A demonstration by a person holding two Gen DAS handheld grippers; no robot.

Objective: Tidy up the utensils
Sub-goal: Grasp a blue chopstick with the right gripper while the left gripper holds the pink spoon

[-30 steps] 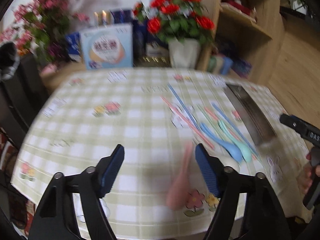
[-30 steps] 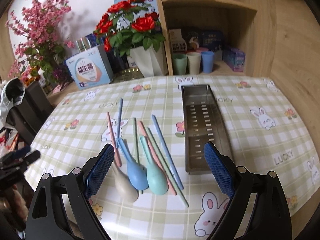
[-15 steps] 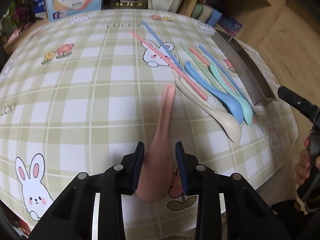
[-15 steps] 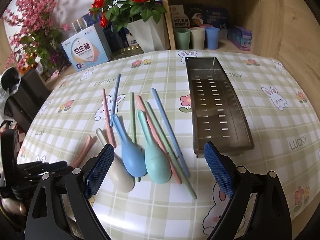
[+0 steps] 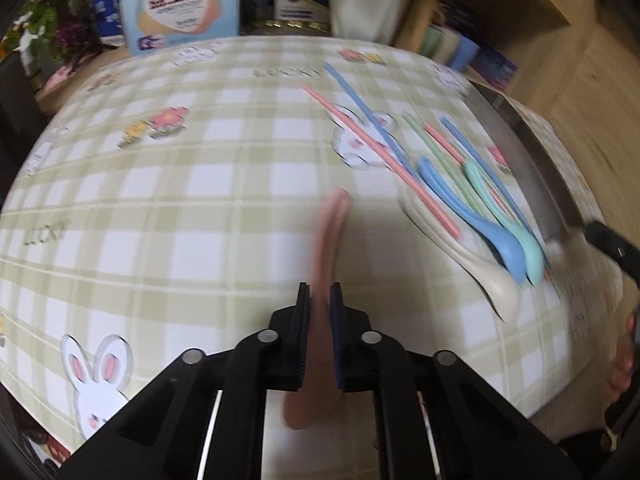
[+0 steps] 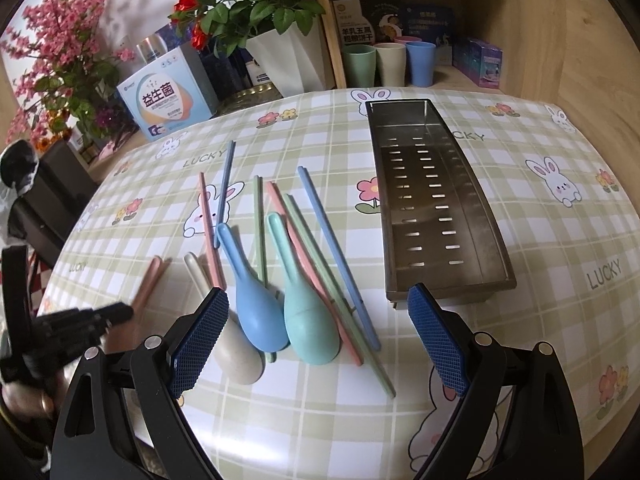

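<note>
My left gripper (image 5: 319,308) is shut on a pink spoon (image 5: 330,232), bowl end toward me, handle pointing away over the table. The pink spoon's handle (image 6: 150,280) also shows in the right wrist view, with the left gripper (image 6: 116,316) on it. A beige spoon (image 6: 236,352), a blue spoon (image 6: 256,316) and a teal spoon (image 6: 308,320) lie side by side among several pink, green and blue chopsticks (image 6: 336,252). A perforated steel tray (image 6: 436,208) lies empty to their right. My right gripper (image 6: 316,340) is open and empty above the spoons' bowls.
The table wears a green checked cloth (image 6: 560,240) with rabbits. Behind it stand a white pot of red flowers (image 6: 288,56), a blue box (image 6: 168,100) and pink blossoms (image 6: 60,60). Three cups (image 6: 388,62) sit on a wooden shelf at the back right.
My left gripper has closed fully on the pink spoon and lifted it off the cloth. My right gripper has stayed open and moved a little closer to the spoons.
</note>
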